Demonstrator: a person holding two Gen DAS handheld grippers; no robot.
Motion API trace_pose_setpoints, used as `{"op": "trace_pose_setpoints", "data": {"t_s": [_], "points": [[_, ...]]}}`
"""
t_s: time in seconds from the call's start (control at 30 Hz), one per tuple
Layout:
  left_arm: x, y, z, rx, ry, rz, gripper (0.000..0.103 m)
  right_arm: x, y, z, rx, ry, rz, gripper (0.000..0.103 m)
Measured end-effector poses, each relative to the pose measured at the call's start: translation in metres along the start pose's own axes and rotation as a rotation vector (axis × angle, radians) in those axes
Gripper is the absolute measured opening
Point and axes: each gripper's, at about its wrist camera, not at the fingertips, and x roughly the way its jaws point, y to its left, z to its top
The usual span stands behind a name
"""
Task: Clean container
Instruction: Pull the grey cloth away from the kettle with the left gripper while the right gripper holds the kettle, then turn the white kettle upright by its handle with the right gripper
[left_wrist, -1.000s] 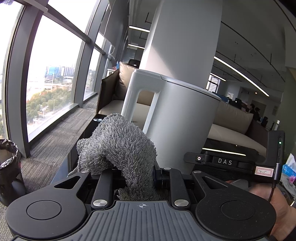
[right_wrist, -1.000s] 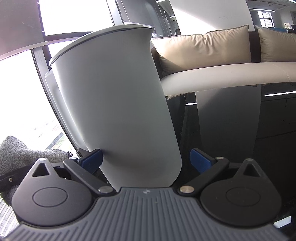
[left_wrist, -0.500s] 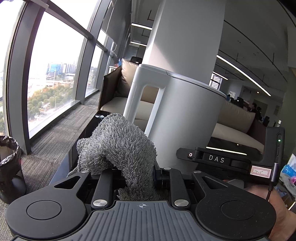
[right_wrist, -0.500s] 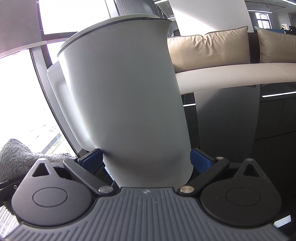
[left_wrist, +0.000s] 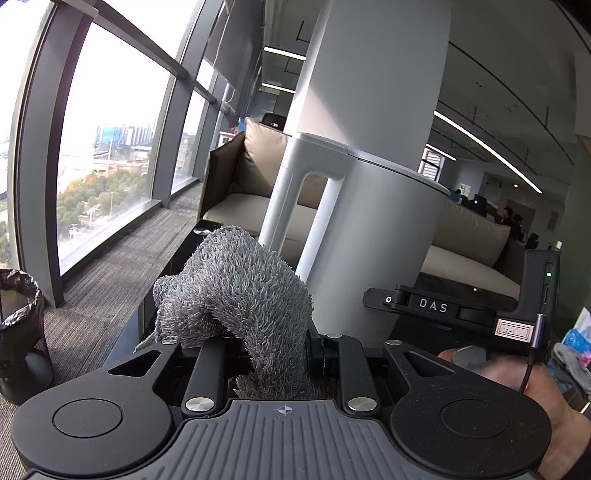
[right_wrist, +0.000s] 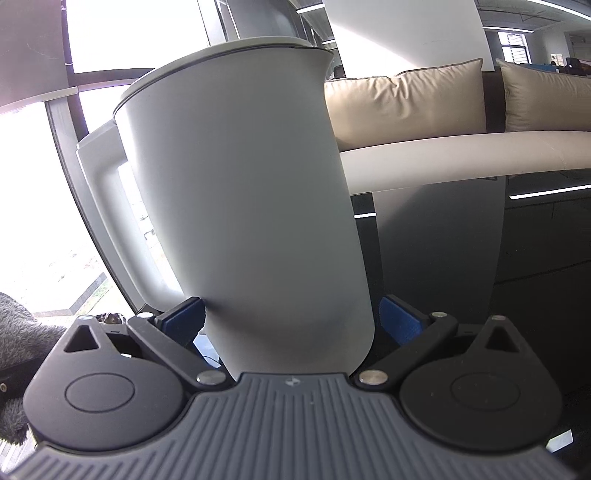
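A white kettle (left_wrist: 369, 229) with a loop handle and a closed lid stands just behind the grey fluffy cloth (left_wrist: 240, 288). My left gripper (left_wrist: 271, 347) is shut on that cloth, which bulges over its fingers a little short of the handle. In the right wrist view the kettle (right_wrist: 240, 184) fills the middle and leans left. My right gripper (right_wrist: 291, 317) straddles its base with the jaws spread wide and the blue pads (right_wrist: 184, 317) against its lower sides. A hand (left_wrist: 509, 373) holds the right gripper's body (left_wrist: 443, 306). The cloth (right_wrist: 22, 332) shows at the left edge.
The kettle is over a dark glossy table (right_wrist: 535, 295). Behind it are a beige sofa (right_wrist: 406, 99) and a white pillar (left_wrist: 369, 74). Tall windows line the left, with a lined bin (left_wrist: 18, 314) on the carpet. Colourful packets (left_wrist: 576, 339) lie at the far right.
In the right wrist view the kettle swung from leaning to nearly upright and leans left again, sitting closer between the pads. The cloth stays gripped; the left view has shifted slightly.
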Motion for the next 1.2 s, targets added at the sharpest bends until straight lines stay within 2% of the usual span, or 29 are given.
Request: {"op": "trace_pose_setpoints", "data": {"t_s": [0.13,0.23,0.57,0.77,0.93,1.0,1.2], "points": [[0.0,0.003,0.001,-0.005,-0.002,0.01,0.02,0.001,-0.005,0.002,0.025,0.004,-0.014,0.102],[0.003,0.005,0.003,-0.002,-0.011,0.03,0.02,-0.006,0.002,0.0,-0.008,-0.024,0.006,0.1],[0.01,0.017,0.009,-0.039,-0.018,0.065,0.02,-0.019,0.052,-0.019,-0.176,-0.037,0.167,0.079],[0.008,0.017,0.008,-0.045,-0.009,0.067,0.02,-0.014,0.075,-0.024,-0.238,-0.048,0.208,0.071],[0.006,0.021,0.01,-0.049,-0.024,0.083,0.02,-0.001,0.095,-0.021,-0.277,-0.051,0.209,0.065],[0.005,0.023,0.01,-0.059,-0.022,0.085,0.02,0.006,0.101,-0.018,-0.272,-0.056,0.21,0.06],[0.002,0.029,0.01,-0.084,-0.021,0.078,0.02,0.026,0.113,-0.013,-0.279,-0.054,0.163,0.059]]}}
